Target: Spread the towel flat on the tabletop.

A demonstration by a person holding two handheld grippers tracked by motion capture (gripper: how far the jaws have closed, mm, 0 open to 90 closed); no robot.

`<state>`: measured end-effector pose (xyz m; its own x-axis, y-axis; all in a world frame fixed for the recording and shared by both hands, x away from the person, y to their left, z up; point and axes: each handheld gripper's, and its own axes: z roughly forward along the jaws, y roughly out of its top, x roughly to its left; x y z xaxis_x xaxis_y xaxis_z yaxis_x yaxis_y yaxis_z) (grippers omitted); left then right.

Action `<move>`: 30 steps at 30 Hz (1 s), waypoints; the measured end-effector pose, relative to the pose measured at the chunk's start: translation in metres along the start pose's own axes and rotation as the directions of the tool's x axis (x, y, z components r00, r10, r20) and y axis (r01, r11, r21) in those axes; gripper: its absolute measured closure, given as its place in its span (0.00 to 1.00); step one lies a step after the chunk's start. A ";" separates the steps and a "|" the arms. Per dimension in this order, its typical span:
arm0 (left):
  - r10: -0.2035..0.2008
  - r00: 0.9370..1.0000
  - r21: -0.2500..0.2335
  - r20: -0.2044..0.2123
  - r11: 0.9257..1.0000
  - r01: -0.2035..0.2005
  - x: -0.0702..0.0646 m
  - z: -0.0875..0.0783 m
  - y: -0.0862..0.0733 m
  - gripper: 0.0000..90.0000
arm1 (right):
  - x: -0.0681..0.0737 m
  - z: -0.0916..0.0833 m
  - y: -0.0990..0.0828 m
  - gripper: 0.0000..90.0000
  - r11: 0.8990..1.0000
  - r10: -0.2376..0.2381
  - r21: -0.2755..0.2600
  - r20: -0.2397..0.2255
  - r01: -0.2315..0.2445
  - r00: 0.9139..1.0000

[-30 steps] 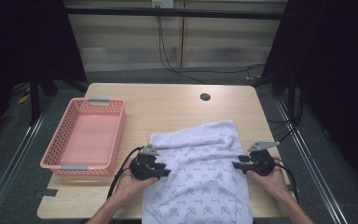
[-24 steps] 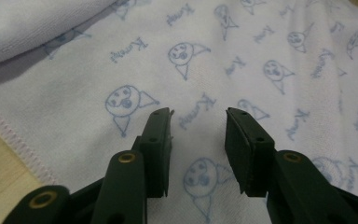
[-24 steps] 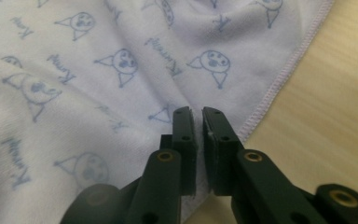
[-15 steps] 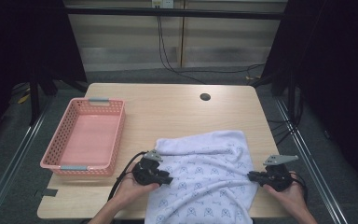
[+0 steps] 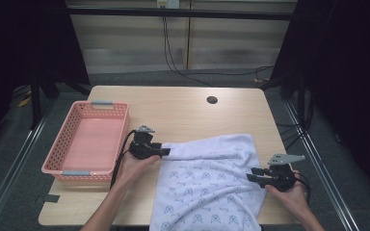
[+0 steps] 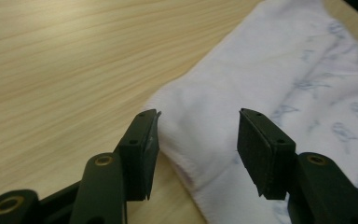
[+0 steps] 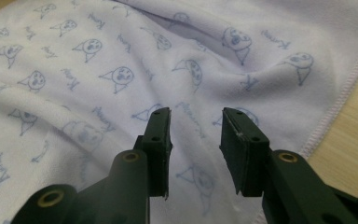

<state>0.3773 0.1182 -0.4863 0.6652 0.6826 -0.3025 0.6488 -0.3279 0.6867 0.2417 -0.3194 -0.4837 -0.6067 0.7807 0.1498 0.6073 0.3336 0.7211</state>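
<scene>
Left gripper (image 5: 165,152): shifted left, jaws just opened, gaping over towel (image 5: 212,183) corner, released
Right gripper (image 5: 251,175): jaws just widened, nothing gripped
Towel print: unreadable

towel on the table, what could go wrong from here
The towel hangs over the table's near edge, so it might slide off while neither gripper holds it. The left gripper, whose jaws have just been opening, stands open at a corner and could close beside it. The right gripper, open over wrinkled cloth, may pinch several layers.
</scene>
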 end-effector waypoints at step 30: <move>0.108 0.994 -0.067 0.030 0.992 -0.106 -0.016 0.000 0.044 0.73 | -0.011 0.002 -0.002 0.66 1.000 0.026 0.013 0.007 -0.026 1.000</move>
<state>0.3959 0.0927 -0.4512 0.7423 0.6233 -0.2460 0.5484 -0.3541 0.7576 0.2477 -0.3273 -0.4883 -0.5872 0.7927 0.1637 0.6293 0.3198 0.7083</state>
